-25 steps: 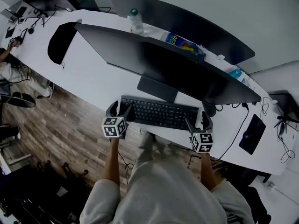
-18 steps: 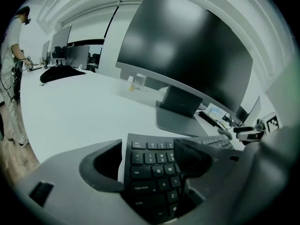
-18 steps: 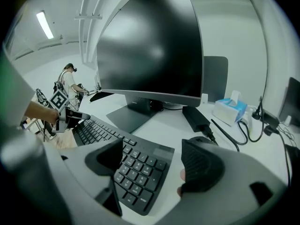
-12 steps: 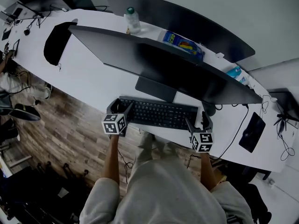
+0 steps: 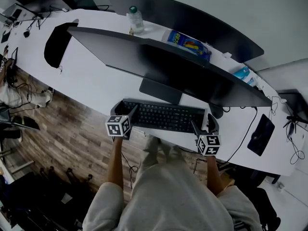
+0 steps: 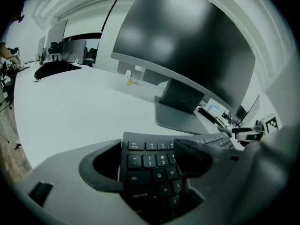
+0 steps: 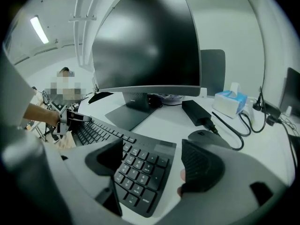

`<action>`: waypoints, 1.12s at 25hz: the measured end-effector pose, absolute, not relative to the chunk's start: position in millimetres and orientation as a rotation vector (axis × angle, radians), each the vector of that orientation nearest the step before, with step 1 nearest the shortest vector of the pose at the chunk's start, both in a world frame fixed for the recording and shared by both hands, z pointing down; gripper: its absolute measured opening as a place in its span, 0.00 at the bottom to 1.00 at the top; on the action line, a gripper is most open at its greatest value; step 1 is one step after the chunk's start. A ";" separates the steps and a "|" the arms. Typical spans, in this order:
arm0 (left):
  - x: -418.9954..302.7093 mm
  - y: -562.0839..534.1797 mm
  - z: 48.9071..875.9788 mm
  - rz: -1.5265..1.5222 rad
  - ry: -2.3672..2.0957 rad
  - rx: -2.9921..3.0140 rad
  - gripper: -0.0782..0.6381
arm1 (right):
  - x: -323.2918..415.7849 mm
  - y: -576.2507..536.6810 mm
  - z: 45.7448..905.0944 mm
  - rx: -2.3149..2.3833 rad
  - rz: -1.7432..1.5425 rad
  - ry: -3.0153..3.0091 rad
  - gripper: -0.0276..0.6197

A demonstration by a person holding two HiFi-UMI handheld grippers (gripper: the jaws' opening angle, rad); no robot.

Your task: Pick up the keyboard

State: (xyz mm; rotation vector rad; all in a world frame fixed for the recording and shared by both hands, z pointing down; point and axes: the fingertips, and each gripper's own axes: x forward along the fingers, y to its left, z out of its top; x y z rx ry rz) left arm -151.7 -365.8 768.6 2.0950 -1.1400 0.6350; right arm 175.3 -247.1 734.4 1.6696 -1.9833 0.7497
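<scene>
Located the black keyboard [image 5: 163, 117] lying flat on the white worktop [image 5: 96, 88], just in front of the monitor stand base [image 5: 160, 90] and below the wide dark monitor [image 5: 159, 64].

Checked the left tongs [image 6: 150, 159]: spread, pinching nothing. Found them astride the keyboard's left end, with the outer jaw just beside the end edge and the inner jaw above the number and letter keys. Cannot settle from that view on contact between the jaw pads and the keyboard.

Checked the right tongs [image 7: 155, 161]: likewise spread. Found them astride the keyboard's right end, with the inner jaw above the number pad and the outer jaw clear of the end edge, and a strip of bare worktop between that jaw and the edge.

From the head view, placed both tongs at the near edge of the worktop, one at each end of the keyboard, with a forearm below each.

Noted beside the right end: a dark mouse [image 7: 208, 137], a black power brick [image 7: 197, 111] with its cable, a blue tissue box [image 7: 229, 102]. Logged a clear bottle [image 5: 136, 20] and a colourful packet [image 5: 188, 44] behind the monitor.
</scene>
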 end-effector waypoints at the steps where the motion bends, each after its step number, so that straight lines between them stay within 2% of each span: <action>1: -151.3 -366.2 768.9 0.637 -1.131 2.094 0.57 | 174.6 -247.4 735.7 1.670 0.761 -1.988 0.64; 12: -150.8 -366.9 770.8 0.646 -1.112 2.090 0.57 | 171.0 -250.7 761.9 1.672 0.950 -1.989 0.68; 23: -150.7 -366.5 770.4 0.643 -1.113 2.090 0.57 | 171.6 -265.6 774.2 1.687 1.023 -1.961 0.68; 28: -150.0 -366.6 770.0 0.640 -1.112 2.091 0.57 | 173.0 -267.9 776.5 1.693 1.034 -1.943 0.64</action>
